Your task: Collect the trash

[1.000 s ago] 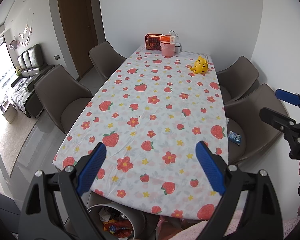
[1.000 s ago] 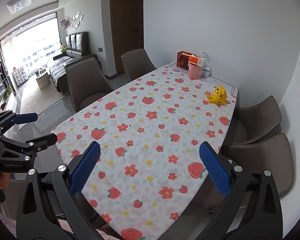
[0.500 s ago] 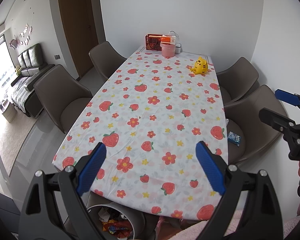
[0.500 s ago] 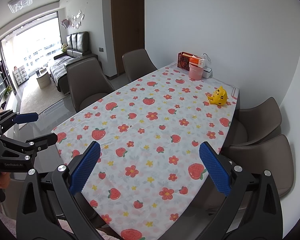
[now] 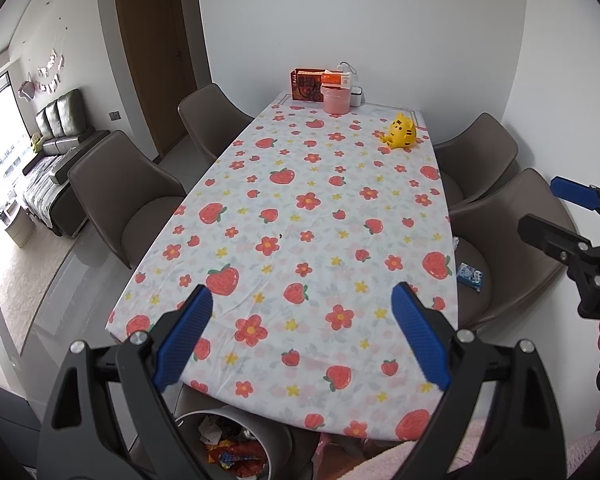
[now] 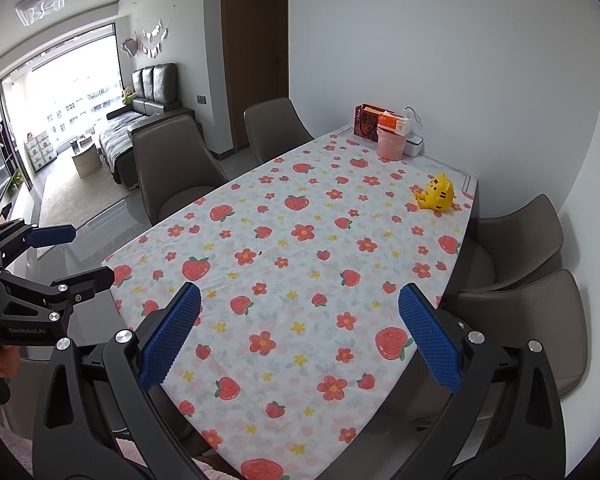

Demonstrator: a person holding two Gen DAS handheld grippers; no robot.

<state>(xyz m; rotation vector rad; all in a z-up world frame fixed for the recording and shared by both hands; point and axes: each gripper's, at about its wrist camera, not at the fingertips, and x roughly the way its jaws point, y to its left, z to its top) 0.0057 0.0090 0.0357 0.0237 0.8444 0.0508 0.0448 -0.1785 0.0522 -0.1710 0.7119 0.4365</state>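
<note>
A white bin (image 5: 236,440) with colourful wrappers inside stands under the table's near end, below my left gripper (image 5: 302,334). A small blue packet (image 5: 470,276) lies on the seat of the near right chair (image 5: 512,248). A tiny dark speck (image 5: 280,235) lies mid-table; it also shows in the right wrist view (image 6: 260,253). My left gripper is open and empty above the near table edge. My right gripper (image 6: 300,336) is open and empty, held to the right of the left one, and shows in the left wrist view (image 5: 556,216).
The long table (image 5: 324,208) has a strawberry-and-flower cloth. A yellow tiger toy (image 5: 400,131), a pink tub (image 5: 336,100), a red box (image 5: 306,85) and a white box (image 5: 356,96) sit at its far end. Brown chairs (image 5: 128,196) line both sides.
</note>
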